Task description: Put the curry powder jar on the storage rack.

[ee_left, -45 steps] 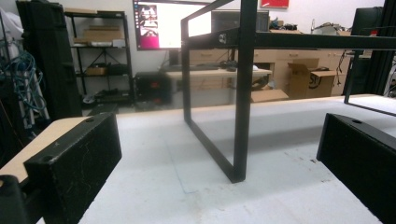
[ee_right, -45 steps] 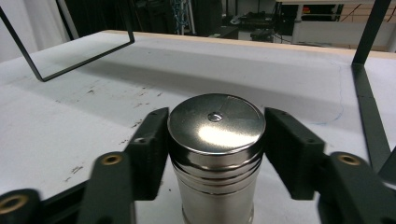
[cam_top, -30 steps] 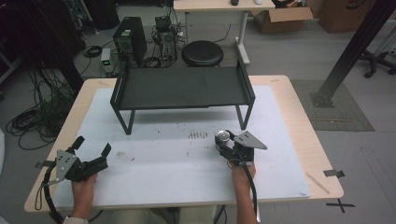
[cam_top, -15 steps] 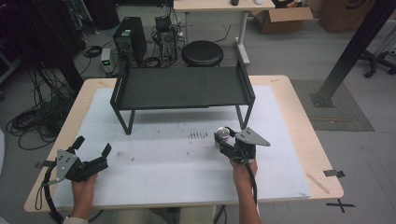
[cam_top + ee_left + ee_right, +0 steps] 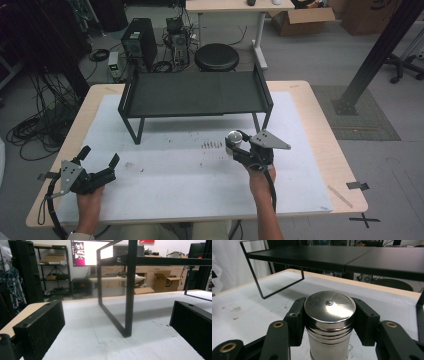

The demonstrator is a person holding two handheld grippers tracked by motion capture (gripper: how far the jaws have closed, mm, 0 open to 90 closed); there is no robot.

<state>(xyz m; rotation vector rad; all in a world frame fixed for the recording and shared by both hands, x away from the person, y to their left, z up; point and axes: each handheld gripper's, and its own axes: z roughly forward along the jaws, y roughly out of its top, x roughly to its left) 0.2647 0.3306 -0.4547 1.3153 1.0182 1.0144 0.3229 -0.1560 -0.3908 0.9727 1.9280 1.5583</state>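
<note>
From above, my right gripper [image 5: 235, 146] and its grey plate cover most of the shaker [image 5: 233, 136]; just the round metal top shows, and whether its base touches the table I cannot tell. In the right gripper view the shaker's [image 5: 329, 322] lower body is cut off at the bottom edge. The black rack [image 5: 195, 94] stands on thin legs on the white mat [image 5: 200, 175], and the shaker sits just in front of the rack's right front leg [image 5: 265, 120], near a patch of dark specks [image 5: 212, 145]. My left gripper [image 5: 97, 160] rests well to the rack's front left, jaws spread with nothing between them. My right gripper's pads [image 5: 297, 320] clamp the shaker below its lid: a shiny steel cap with a wedge-shaped panel and centre rivet, over ribbed rings and a paler body
</note>
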